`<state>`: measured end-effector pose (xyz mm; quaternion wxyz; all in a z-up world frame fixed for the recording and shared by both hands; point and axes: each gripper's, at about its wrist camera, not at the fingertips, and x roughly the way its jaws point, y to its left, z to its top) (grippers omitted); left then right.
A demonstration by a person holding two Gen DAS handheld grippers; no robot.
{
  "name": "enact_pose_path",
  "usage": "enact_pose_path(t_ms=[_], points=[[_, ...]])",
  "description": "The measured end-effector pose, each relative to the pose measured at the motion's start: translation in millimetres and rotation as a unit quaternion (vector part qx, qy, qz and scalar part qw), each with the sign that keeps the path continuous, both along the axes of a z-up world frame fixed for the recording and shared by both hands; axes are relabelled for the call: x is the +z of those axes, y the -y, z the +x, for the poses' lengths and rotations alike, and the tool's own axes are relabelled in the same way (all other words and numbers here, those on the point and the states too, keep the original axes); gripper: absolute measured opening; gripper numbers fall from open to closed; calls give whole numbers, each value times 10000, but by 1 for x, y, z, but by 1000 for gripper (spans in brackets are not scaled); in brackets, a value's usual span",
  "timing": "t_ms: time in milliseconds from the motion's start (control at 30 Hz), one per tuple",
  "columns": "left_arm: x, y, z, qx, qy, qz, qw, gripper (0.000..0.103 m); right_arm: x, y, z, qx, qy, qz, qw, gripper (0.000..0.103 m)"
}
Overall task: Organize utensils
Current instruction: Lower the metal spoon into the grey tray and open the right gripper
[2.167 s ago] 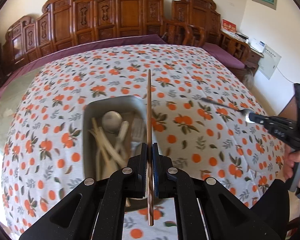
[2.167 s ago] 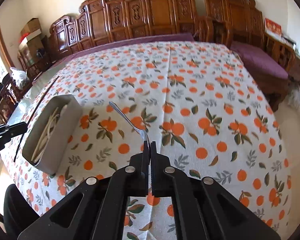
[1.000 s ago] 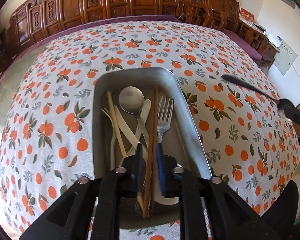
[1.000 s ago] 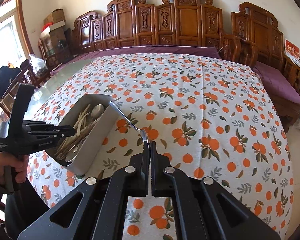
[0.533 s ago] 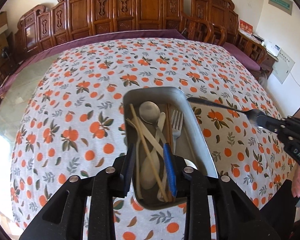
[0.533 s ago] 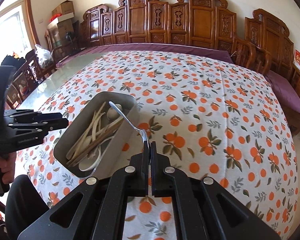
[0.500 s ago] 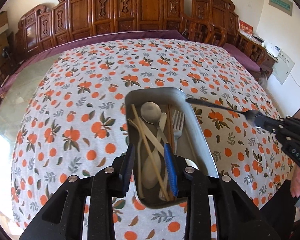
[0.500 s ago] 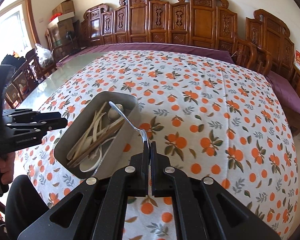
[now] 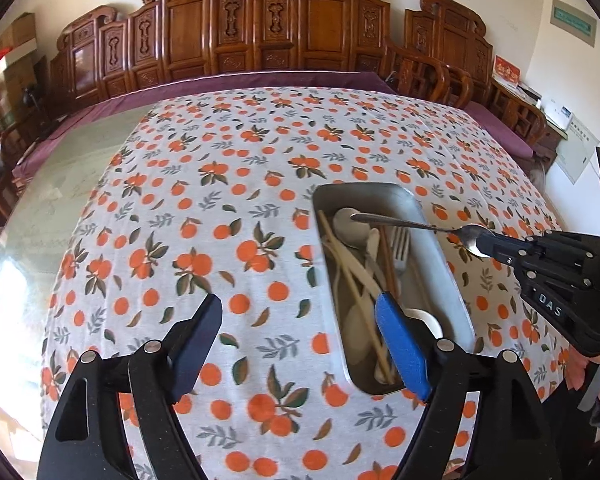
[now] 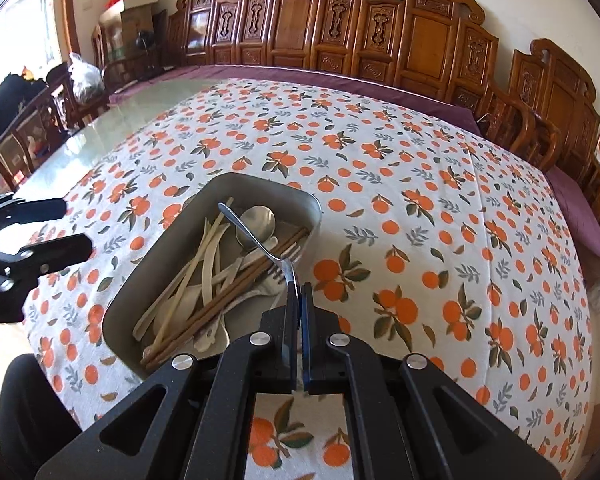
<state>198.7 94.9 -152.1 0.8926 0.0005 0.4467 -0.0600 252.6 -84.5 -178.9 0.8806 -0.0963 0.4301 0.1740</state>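
Right wrist view is showing a table draped in an orange-print tablecloth (image 10: 440, 208), spreading away ahead of the right gripper (image 10: 299, 300). Sitting on the cloth just ahead and to the left of that gripper is a metal tray (image 10: 160, 264), its long axis running diagonally from near-left to far-right. Inside it are lying pale utensils, brown chopsticks (image 10: 236, 284), a fork and a round spoon, mostly along the tray's length. The right gripper's jaws are pressing together on the bowl end of a metal spoon (image 10: 256, 240), whose handle is reaching forward and leftward, its tip hovering above the tray's far half. In the left wrist view the same spoon (image 9: 404, 225) is crossing the tray (image 9: 456, 300) from the right, almost square to the tray's length. The left gripper (image 9: 300, 340) is hanging with its jaws spread wide and holding nothing, the tray lying behind its right finger. The right gripper is plainly the nearer one for the drop; turning the spoon to match the tray's length looks likely to matter.
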Motion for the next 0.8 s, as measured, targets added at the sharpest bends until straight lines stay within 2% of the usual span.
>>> enact_pose_path(t_ms=[400, 800], points=[[-6, -21, -3, 86, -50, -7, 10000, 76, -16, -48, 23, -157, 172, -1135, 9933, 2], [-8, -26, -3, 116, -81, -8, 9999, 76, -31, -66, 24, -153, 67, -1235, 9922, 2]])
